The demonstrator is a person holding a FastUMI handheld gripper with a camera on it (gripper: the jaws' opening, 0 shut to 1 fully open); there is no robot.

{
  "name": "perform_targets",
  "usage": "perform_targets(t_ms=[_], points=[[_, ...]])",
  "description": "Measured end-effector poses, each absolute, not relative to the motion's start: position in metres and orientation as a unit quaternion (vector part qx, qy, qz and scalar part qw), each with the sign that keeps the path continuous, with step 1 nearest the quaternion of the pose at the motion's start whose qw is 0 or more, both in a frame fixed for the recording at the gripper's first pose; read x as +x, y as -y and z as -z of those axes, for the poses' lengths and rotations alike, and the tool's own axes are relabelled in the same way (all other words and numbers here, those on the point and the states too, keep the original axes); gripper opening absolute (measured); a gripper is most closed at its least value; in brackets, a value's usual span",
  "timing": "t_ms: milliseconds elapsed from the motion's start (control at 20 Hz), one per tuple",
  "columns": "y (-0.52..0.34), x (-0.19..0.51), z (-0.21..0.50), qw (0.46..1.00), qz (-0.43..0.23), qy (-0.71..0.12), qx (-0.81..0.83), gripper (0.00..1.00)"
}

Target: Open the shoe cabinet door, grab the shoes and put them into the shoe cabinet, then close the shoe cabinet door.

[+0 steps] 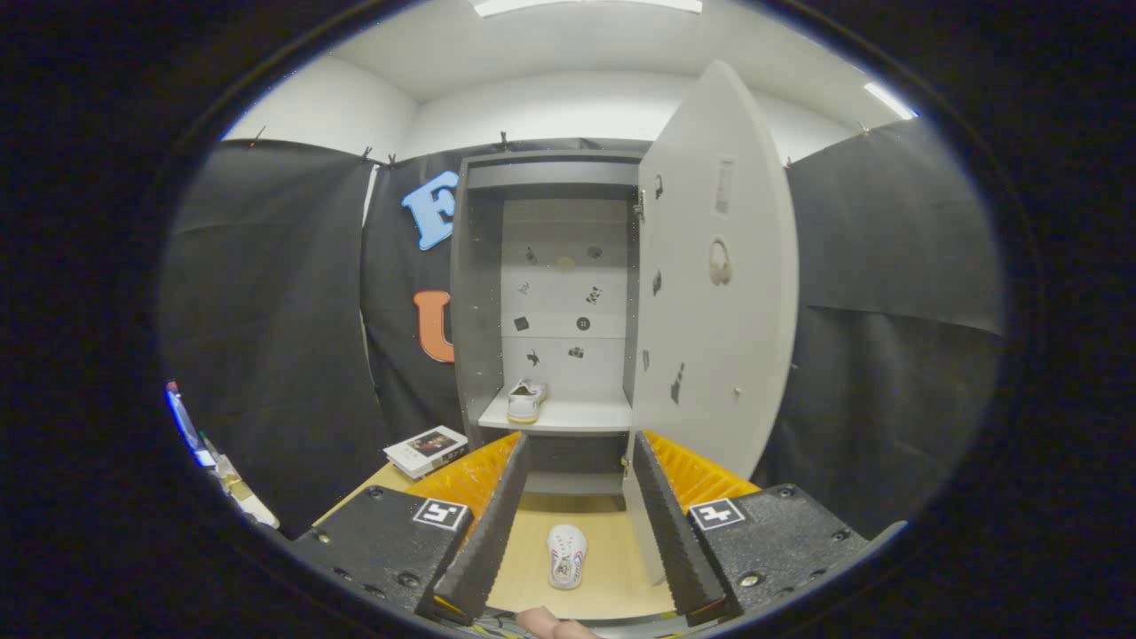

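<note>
Shoes: two white ones are in view. One shoe (525, 400) sits on the left part of the shelf (577, 415) inside the shoe cabinet (550, 293). The other shoe (566, 556) lies on the wooden floor (612, 568) in front of the cabinet, sole up, in the gap between the two fingers. The one cabinet door (714, 284) stands swung open to the right. The claw (577, 532) is spread wide with nothing in its grasp, both fingers apart from the floor shoe. One book (428, 448) lies on the floor left of the cabinet. Several small dark stickers dot the cabinet's back wall and the door's inner face.
</note>
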State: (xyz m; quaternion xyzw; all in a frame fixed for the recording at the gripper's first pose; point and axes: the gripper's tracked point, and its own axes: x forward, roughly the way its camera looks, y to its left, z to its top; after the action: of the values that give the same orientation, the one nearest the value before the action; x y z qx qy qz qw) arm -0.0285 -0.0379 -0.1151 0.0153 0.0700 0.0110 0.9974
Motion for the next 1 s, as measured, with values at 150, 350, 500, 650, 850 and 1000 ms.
perform_targets(t_ms=[150,350,500,650,850,1000], points=[[-0.002,0.008,0.117,0.996,-0.027,-0.082,0.023,0.77],[-0.029,0.062,0.127,0.995,-0.041,-0.087,0.006,0.78],[-0.034,0.101,0.163,0.993,-0.043,-0.114,0.008,0.78],[-0.034,0.127,0.227,0.983,-0.046,-0.178,0.006,0.78],[-0.026,0.135,0.330,0.956,-0.050,-0.289,0.002,0.78],[-0.015,0.130,0.404,0.930,-0.049,-0.365,-0.001,0.78]])
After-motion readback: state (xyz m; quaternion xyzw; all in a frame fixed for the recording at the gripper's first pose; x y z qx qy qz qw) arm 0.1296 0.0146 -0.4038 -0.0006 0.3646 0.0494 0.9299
